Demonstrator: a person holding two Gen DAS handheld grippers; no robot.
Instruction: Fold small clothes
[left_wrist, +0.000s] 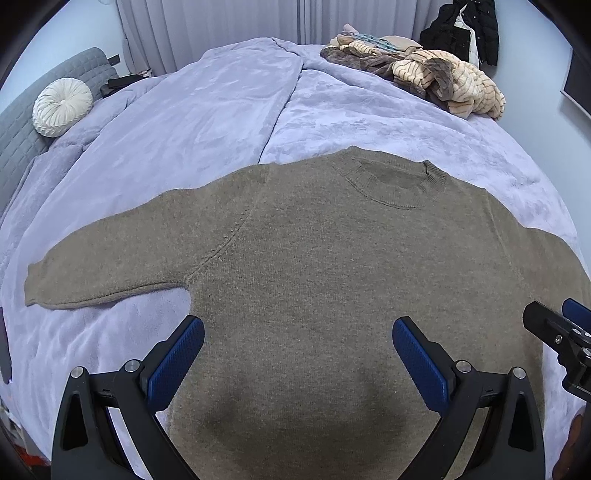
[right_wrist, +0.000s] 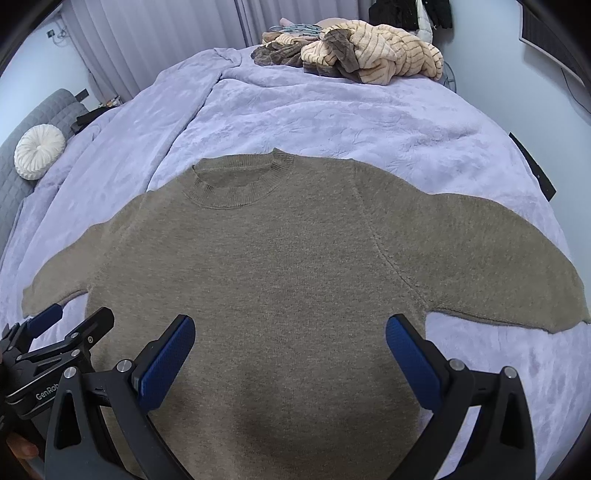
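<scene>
On the lavender bedspread (left_wrist: 229, 110), near side: one brown sweater (left_wrist: 314, 266), flat, face up, both sleeves spread left and right, no fold made yet. Left gripper (left_wrist: 298, 343) and right gripper (right_wrist: 290, 341): jaws wide apart above the hem, holding nothing. Far right: unfolded clothes pile (right_wrist: 354, 51).

Home bedroom, bed (left_wrist: 221, 122), curtains (left_wrist: 207, 29)

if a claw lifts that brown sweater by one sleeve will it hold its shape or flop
Likely flops: the brown knit sweater lies limp and flat on the lavender blanket, so its body would probably sag and trail. The fuzzy knit looks grippy, not slippery. Its thick weave suggests some weight.
</scene>
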